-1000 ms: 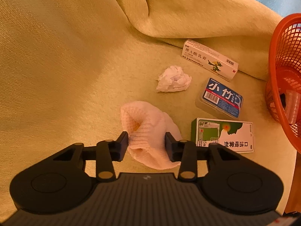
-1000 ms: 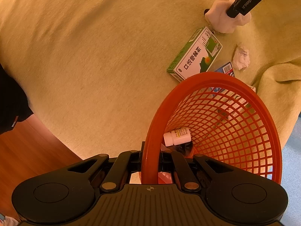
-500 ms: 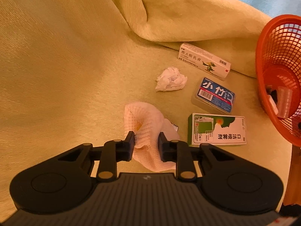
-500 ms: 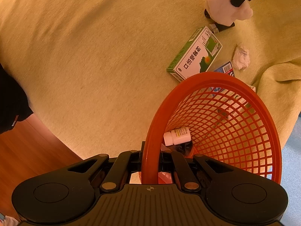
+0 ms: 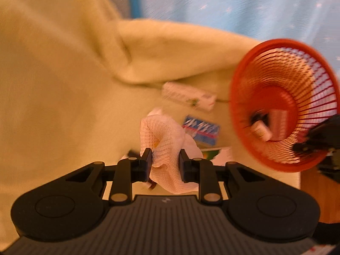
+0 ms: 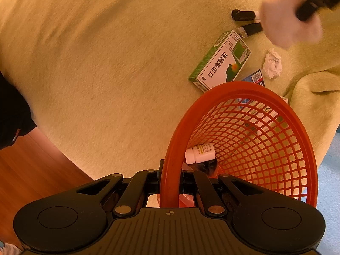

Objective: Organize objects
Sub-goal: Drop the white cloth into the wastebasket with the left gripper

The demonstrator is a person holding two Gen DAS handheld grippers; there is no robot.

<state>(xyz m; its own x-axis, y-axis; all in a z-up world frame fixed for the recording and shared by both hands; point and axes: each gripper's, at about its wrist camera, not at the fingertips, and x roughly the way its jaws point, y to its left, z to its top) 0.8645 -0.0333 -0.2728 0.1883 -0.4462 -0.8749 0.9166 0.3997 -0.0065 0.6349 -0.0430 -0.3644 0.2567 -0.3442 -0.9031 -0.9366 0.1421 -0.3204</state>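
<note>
The left hand-held gripper [image 5: 165,163] pinches a white foam mesh sleeve [image 5: 167,140], its jaws narrowed onto the netting, lifted clear of the yellow-green blanket [image 5: 53,85]. The sleeve looks featherlight and squashy (it crumples between the pads), so a hold across its middle should do; it cannot break, though it may spring loose. The right hand-held gripper [image 6: 170,180] clamps the rim of the orange basket [image 6: 265,140], tipped toward the sleeve, with a small white bottle [image 6: 200,153] inside. Boxes, including a green-and-white box [image 6: 221,63], and a crumpled tissue [image 6: 272,63] lie between them.
</note>
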